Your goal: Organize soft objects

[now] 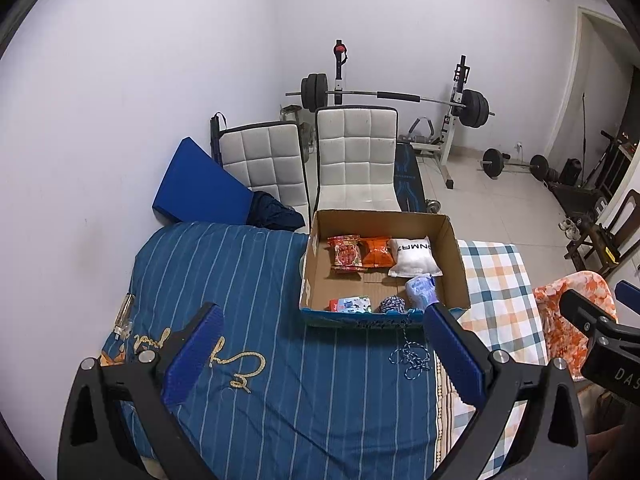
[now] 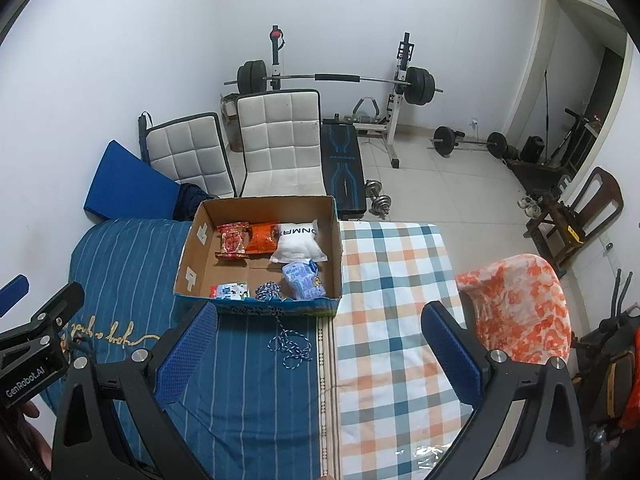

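A cardboard box stands on the bed. In it lie a red snack bag, an orange snack bag, a white pillow pack, a blue pouch, a small colourful packet and a blue-white yarn ball. Its loose yarn trails over the box front onto the bed. My left gripper and right gripper are open and empty, held above the bed in front of the box.
The bed has a blue striped sheet and a checked sheet. An orange patterned cloth drapes a chair at right. Two white chairs, a blue pad and weight gear stand behind.
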Tool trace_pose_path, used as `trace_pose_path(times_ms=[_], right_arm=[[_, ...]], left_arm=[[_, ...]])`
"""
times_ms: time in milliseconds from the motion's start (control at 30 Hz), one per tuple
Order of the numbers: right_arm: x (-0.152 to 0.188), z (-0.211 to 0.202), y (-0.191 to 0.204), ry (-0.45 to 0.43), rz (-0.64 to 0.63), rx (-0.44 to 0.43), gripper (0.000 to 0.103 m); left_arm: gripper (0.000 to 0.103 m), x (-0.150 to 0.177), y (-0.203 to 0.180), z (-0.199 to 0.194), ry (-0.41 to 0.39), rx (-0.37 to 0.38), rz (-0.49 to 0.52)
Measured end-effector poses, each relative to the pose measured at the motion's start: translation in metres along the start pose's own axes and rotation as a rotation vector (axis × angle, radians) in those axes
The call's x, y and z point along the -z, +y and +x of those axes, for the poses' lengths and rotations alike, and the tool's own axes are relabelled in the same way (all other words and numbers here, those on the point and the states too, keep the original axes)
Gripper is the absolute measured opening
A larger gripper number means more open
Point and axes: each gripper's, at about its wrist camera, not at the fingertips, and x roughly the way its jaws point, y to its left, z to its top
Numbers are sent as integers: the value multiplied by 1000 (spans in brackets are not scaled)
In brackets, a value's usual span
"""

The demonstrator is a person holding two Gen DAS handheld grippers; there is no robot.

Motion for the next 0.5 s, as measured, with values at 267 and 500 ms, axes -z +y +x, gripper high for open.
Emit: trace_pose_path(times_ms=[267, 500], right_arm=[[2, 1, 0, 4, 0, 1, 103], [2, 1, -1, 4, -1, -2, 103]], left_arm=[[103, 3, 0, 2, 3, 8, -2], [103, 4, 0, 3, 4, 9, -2]])
